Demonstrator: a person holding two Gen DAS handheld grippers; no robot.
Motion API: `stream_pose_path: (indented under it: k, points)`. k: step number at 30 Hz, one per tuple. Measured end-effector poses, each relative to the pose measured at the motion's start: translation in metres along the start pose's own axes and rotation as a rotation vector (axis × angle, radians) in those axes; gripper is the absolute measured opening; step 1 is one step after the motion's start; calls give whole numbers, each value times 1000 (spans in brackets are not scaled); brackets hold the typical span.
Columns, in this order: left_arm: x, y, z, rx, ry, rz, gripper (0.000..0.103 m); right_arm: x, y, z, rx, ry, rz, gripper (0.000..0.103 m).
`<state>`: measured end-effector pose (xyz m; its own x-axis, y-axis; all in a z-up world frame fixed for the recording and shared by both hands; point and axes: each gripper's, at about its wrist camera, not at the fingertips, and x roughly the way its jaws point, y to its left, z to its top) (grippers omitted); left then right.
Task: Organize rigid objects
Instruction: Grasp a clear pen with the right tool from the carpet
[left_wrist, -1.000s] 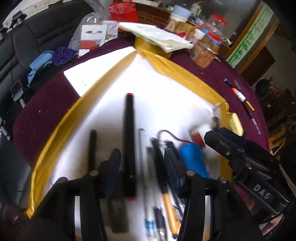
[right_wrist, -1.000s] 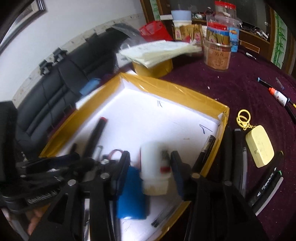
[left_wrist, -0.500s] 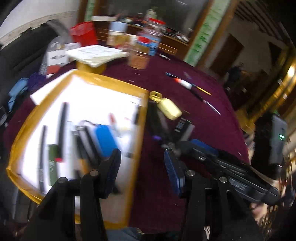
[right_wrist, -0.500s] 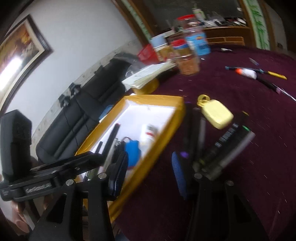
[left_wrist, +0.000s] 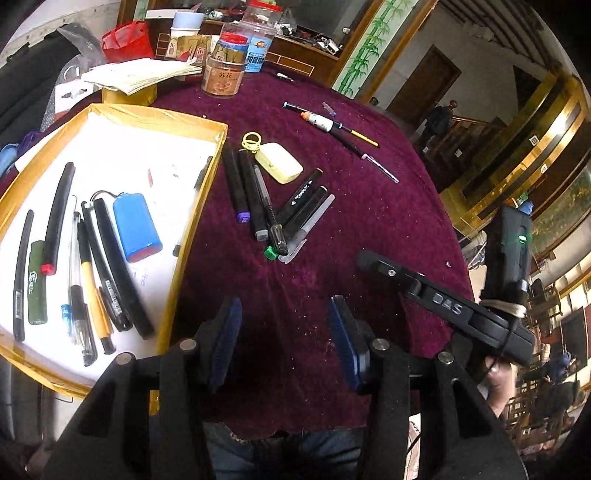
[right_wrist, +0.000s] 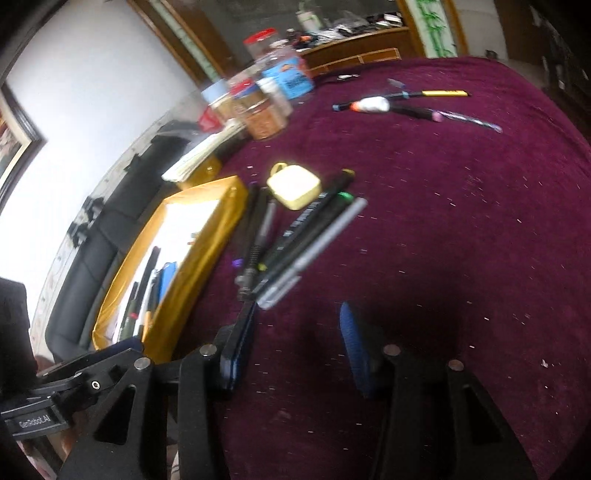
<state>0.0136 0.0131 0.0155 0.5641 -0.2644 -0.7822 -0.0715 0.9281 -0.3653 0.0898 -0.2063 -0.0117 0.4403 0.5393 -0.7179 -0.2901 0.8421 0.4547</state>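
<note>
Nearest the cameras, the left gripper (left_wrist: 284, 343) is held above bare maroon velvet with its blue-padded jaws parted and nothing between them; the right gripper (right_wrist: 295, 347) is likewise carried empty above the cloth, and its jaws have just been closing somewhat, though a clear gap is left and no object is caught. Just ahead of both, a loose cluster of black markers and pens (left_wrist: 273, 206) is spread on the maroon-covered surface (left_wrist: 369, 229), with coloured end caps turned toward the grippers and a clear-barrelled pen lying at the right of the bundle. Beside that cluster, to the left, the shallow gold-rimmed box with a white floor (left_wrist: 177, 280) is seen, already stocked with pens, a blue battery pack (left_wrist: 136, 227) and dark sticks. Just past the markers a pale yellow rounded case (left_wrist: 279, 168) with a yellow ring is lying, and farther off a second scatter of pens (left_wrist: 332, 125) is left. The step in hand is judged to be the reach for the next loose item; a descent onto one marker's end and a squeeze across its barrel would be called for next.
</note>
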Motion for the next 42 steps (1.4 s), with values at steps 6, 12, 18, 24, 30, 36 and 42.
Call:
stream_pose_path:
  k: [6,12,18,24,30,36,42]
  points:
    - [2,8,2,-16,-4,-17,47,24,-5,13,37,46,-51,33]
    - [3,20,2,-33,3,-27,47,59,16,27,10,115,-108,32]
    - [2,34,1,-63,6,-40,47,80,24,42,16,148,-244,30]
    - [-2,43,1,-82,1,-53,47,86,31,49,3,171,-338,30]
    - [-5,48,-1,-84,4,-51,47,92,48,38,-145,150,-459,28]
    - [-4,42,-1,-72,10,-58,47,94,46,42,-143,136,-484,28]
    - [-2,36,0,-52,15,-44,47,72,45,13,-265,137,-515,18]
